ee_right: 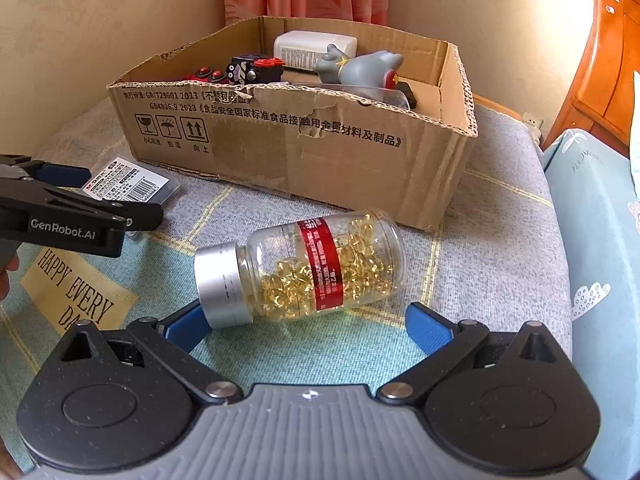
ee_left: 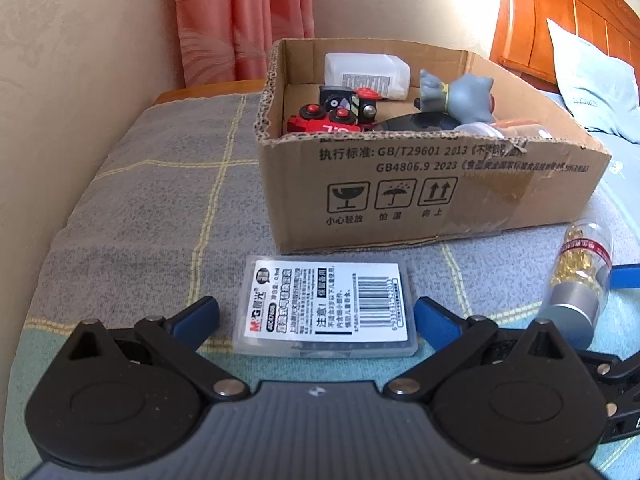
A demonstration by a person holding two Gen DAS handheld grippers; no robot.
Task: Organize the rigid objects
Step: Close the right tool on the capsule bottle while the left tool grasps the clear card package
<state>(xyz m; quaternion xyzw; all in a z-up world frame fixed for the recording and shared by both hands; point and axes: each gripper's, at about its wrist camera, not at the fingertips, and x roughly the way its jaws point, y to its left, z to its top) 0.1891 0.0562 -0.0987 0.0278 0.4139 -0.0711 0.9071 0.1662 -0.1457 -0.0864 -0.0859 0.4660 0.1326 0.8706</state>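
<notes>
Pencil-lead case [ee_left: 326, 306], a flat clear plastic box with a barcode label, lay on the checked blanket [ee_left: 152, 208] of a bed, right in front of the left gripper [ee_left: 316, 316], whose blue-padded fingers [ee_left: 198, 314] stood wide apart on either side of it without touching. Just behind it sat an open cardboard box [ee_left: 420, 188] holding a red toy train [ee_left: 334, 118], a white plastic bottle [ee_left: 366, 74] and a grey cat figure [ee_left: 460, 96]. A capsule bottle [ee_left: 580, 280] lay on its side to the right. From the right wrist view, that clear bottle [ee_right: 308, 266], full of yellow capsules and with its silver cap toward the camera, lay near the box's front wall [ee_right: 320, 152], between the spread fingers of the right gripper [ee_right: 308, 326]; the left finger pad [ee_right: 186, 326] sat just beside the cap, though contact could not be told. The left gripper [ee_right: 68, 192] reached in over the lead case [ee_right: 132, 184].
</notes>
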